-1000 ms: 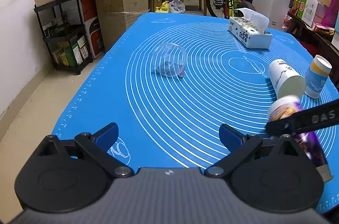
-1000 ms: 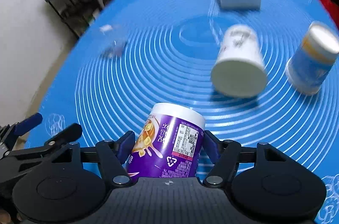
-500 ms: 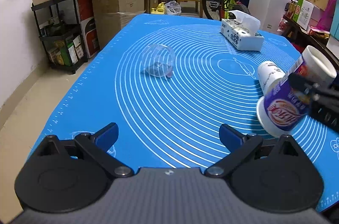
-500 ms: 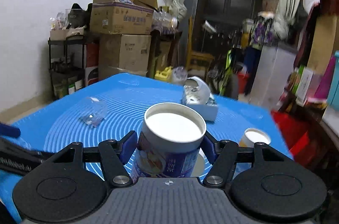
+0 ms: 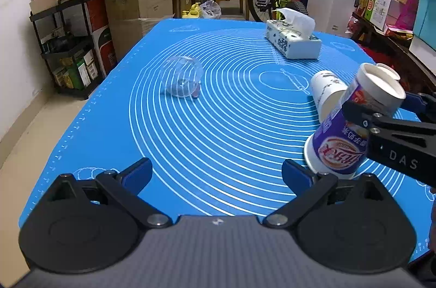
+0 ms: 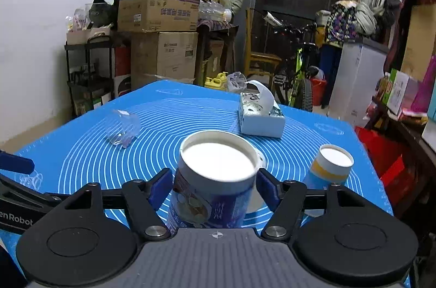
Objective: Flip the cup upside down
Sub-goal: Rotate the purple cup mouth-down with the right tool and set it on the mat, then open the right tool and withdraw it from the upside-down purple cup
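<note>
On the black arm of my right gripper (image 5: 392, 108), which crosses in from the right of my left tongs, I read "DAS". Far left of my right tongs, on the black arm of the left gripper (image 6: 16, 165), I read "enRobot", cut off at the frame edge. The purple cup (image 5: 343, 141) in the right tongs carries upside-down Chinese print and the cardboard boxes (image 6: 158, 10) far ahead carry mirrored print; I can read neither.

Purple paper cup (image 6: 215, 187): inverted, white base up, tilted, mouth down near mat.
</note>
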